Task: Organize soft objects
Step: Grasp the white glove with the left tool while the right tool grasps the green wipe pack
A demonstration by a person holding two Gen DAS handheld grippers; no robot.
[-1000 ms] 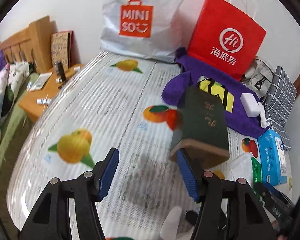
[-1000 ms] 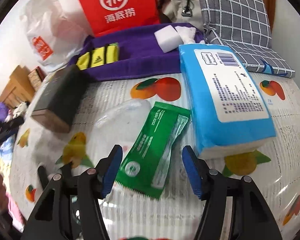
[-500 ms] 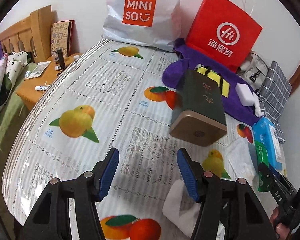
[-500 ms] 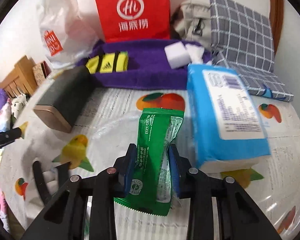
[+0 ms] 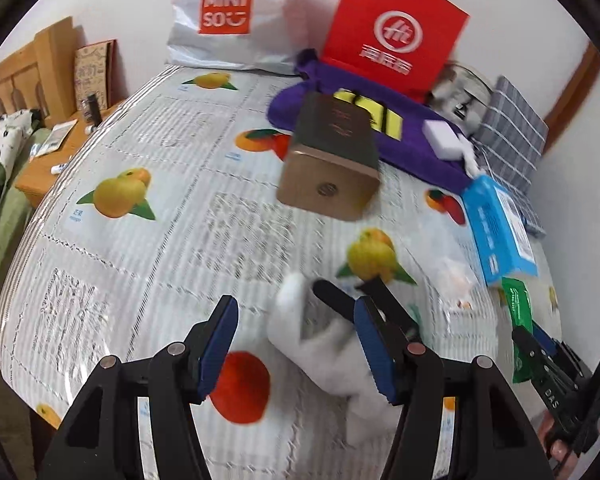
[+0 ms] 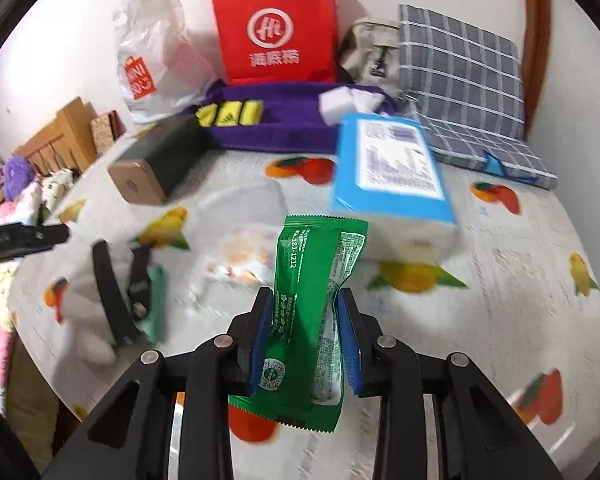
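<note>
The right gripper [image 6: 305, 336] pinched a green wipes packet [image 6: 314, 300] above the tablecloth [image 5: 148, 208]; the left gripper [image 5: 296, 344] hung open, gripping nothing.

Surface: table under a fruit-print cloth [image 5: 148, 184]
On it: blue tissue pack [image 6: 392, 168], dark box [image 5: 332, 152], purple towel [image 6: 284, 128] — red paper bag [image 6: 276, 28] at back
</note>
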